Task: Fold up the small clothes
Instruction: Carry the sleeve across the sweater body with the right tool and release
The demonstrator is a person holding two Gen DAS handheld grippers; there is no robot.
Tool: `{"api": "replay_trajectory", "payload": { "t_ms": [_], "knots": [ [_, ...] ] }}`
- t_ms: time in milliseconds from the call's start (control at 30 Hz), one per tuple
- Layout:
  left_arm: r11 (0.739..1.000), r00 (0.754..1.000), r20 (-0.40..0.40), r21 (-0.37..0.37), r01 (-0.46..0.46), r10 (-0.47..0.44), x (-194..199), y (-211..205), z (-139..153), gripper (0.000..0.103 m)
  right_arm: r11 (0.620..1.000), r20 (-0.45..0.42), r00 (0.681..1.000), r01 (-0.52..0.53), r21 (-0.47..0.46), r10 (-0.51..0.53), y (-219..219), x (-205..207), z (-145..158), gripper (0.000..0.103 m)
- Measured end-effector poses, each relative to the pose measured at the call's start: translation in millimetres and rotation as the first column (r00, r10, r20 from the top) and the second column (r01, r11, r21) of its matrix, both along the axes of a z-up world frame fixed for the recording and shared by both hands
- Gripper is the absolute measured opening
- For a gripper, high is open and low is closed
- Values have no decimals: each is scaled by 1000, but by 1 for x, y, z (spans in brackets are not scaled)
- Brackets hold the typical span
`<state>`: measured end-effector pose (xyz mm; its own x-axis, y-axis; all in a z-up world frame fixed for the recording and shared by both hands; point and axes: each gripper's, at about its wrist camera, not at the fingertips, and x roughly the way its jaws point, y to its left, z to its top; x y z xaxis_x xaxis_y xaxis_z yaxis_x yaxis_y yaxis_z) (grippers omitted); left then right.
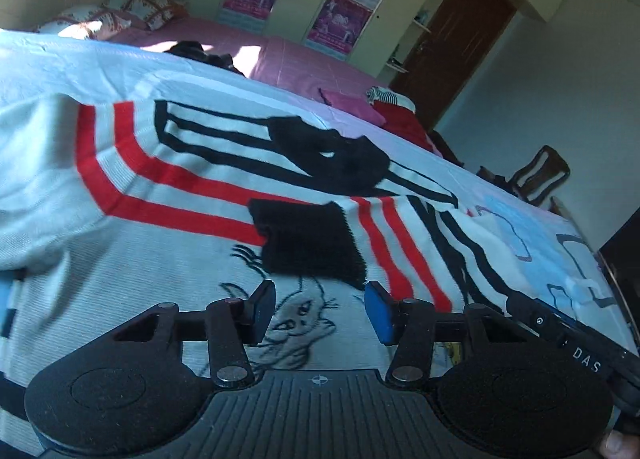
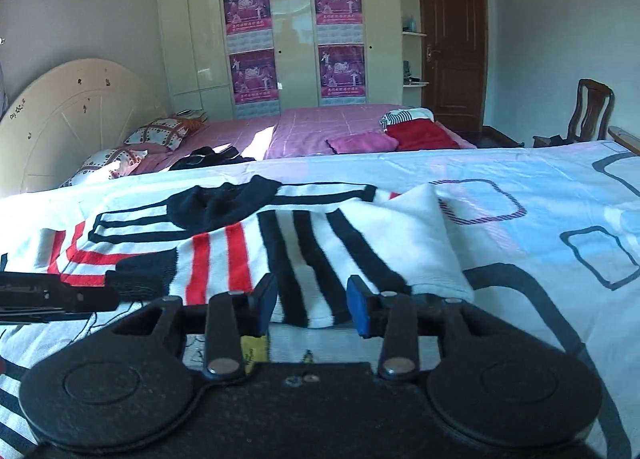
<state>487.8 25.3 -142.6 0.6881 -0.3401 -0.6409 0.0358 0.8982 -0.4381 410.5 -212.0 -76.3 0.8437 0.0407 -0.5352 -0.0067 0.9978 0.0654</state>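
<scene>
While the striped sweater (image 1: 200,179) lies on the bed sheet (image 2: 540,187), the left gripper (image 1: 320,309) and right gripper (image 2: 311,305) hover above it, jaws spread, holding nothing.

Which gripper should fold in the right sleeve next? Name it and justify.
Probably the right gripper: open, it sits right at the striped sleeve's near edge. The left gripper, also open, hovers over the sweater's cat print, by the black cuff.

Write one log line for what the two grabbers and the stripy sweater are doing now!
left gripper: open, over sweater | right gripper: open, at folded sleeve | sweater: on sheet
</scene>
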Motion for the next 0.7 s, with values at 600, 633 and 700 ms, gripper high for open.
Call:
{"api": "replay_trajectory", "payload": {
  "t_ms": [600, 633, 700],
  "knots": [
    [989, 990, 69, -90, -114, 121, 34, 32, 8, 9, 992, -22, 994, 108, 60, -107, -57, -8, -5, 38],
    [992, 991, 77, -59, -107, 112, 34, 36, 9, 9, 992, -24, 994, 109, 67, -108, -57, -6, -6, 38],
    [995, 994, 59, -11, -95, 95, 34, 44, 4, 9, 990, -36, 993, 117, 73, -115, -57, 1, -12, 38]
  ]
}}
